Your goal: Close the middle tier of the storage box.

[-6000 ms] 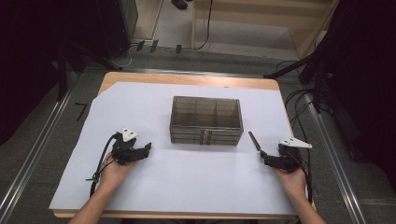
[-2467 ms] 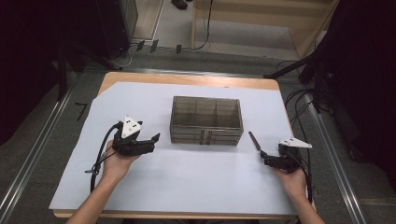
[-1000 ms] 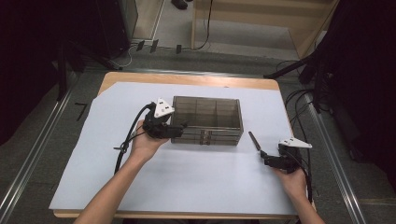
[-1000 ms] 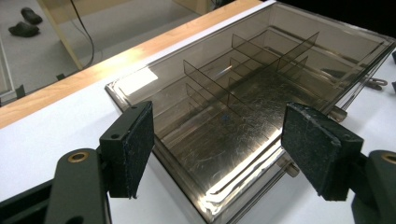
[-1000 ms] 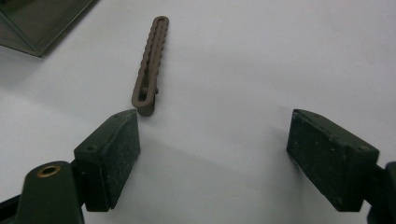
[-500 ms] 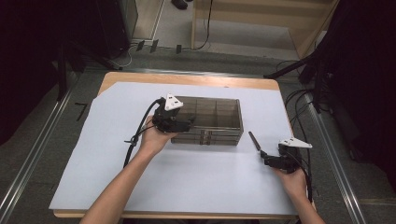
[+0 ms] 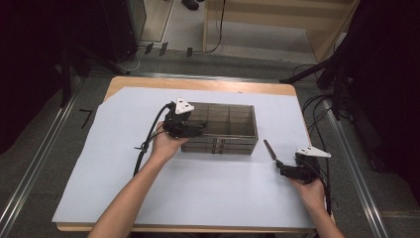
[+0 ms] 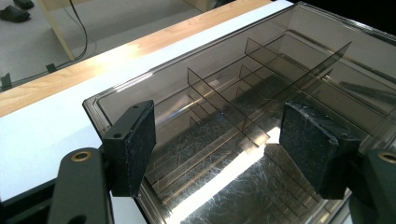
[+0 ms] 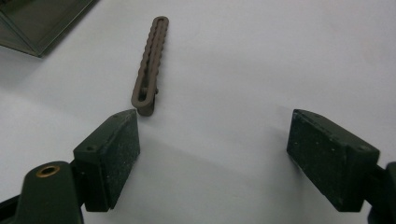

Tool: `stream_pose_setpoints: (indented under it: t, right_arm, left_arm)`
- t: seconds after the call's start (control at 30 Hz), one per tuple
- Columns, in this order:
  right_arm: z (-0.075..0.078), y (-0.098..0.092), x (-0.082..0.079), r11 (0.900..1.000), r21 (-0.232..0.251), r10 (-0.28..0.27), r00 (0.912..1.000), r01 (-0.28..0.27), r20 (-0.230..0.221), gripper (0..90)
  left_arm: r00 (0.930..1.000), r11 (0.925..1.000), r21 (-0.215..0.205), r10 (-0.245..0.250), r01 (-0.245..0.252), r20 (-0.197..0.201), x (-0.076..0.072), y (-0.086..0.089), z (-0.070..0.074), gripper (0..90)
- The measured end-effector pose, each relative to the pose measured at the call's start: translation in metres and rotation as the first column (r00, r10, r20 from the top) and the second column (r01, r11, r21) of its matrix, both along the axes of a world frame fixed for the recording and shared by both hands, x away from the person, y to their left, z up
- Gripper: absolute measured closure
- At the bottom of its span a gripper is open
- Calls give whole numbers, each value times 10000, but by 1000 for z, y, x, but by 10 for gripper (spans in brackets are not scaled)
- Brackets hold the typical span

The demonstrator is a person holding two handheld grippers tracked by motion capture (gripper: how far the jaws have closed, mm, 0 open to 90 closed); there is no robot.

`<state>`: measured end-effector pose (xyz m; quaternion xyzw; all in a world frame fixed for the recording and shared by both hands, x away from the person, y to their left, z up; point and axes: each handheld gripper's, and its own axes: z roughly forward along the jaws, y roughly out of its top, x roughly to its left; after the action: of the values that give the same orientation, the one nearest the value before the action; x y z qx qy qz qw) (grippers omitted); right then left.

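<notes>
A: Start with the big things. What does the work sit on?

B: A wooden table [image 7: 148, 83] covered by a white sheet [image 7: 208, 193]. On the sheet stands a smoky, see-through organizer box [image 7: 229, 130], long side toward the person, with thin dividers [image 8: 224, 105] splitting it into compartments.

A: Anything in those compartments?

B: As far as the left gripper view goes, they look empty; I see only scuffed plastic and glare through the lid. Through the front wall there seems to be a lower tier, but I cannot tell whether it holds anything.

A: Where is the left gripper?

B: The left gripper [image 8: 219, 140] is at the box's left end, over its top corner. Its jaws stand wide apart, one pad outside the left wall and one over the lid, gripping nothing. My guess is that it is there to steady the box or take hold of that end.

A: And the right one?

B: The right gripper [image 9: 212, 149] rests low on the sheet near the table's right edge, well apart from the box. Its jaws are also spread wide and empty. Just ahead of its left pad lies a slim brown ridged strip [image 9: 149, 63], flat on the sheet, near the box's right front corner. The gripper points toward it, so I judge it is waiting to pick it up.
</notes>
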<state>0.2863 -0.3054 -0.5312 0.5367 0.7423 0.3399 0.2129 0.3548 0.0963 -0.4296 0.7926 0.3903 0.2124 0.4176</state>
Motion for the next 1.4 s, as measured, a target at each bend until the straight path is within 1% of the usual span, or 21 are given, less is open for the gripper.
stream_pose_setpoints:
  t: [0.23, 0.33, 0.5, 0.63, 0.67, 0.7, 0.8, 1.4]
  right_arm:
    - [0, 0, 0, 10000, 9, -37, 10000, 37, 26, 158]
    - [0, 1, 0, 9999, 1, -114, 9999, 114, 16, 148]
    - [0, 1, -1, 9999, -106, -101, 9999, 102, 51, 144]
    - [0, 3, -1, 9993, -276, -243, 9996, 246, 120, 133]
    - [0, 3, -2, 9994, -259, -247, 9996, 249, 105, 133]
    - [0, 1, 0, 9998, -43, -216, 9998, 216, -16, 130]
    - [0, 0, 0, 9997, 10, -242, 9997, 242, -98, 130]
    - [0, 0, 1, 9997, 44, -231, 9996, 232, -143, 129]
  left_arm:
    - [9998, 9999, -132, -30, 32, 187, 1, -4, -3, 289]
    - [9996, 9998, -157, -145, 149, 234, 2, -4, -4, 289]
    - [9992, 9995, -214, -219, 226, 328, 3, -5, -5, 289]
    - [9990, 9994, -230, -253, 262, 358, 4, -5, -5, 289]
    - [9991, 9993, -241, -265, 273, 343, 4, -5, -5, 288]
    - [9990, 9994, -230, -269, 278, 363, 4, -5, -5, 288]
    - [9989, 9993, -226, -284, 292, 369, 4, -5, -5, 288]
    - [9990, 9994, -120, -324, 328, 298, 5, -5, -4, 289]
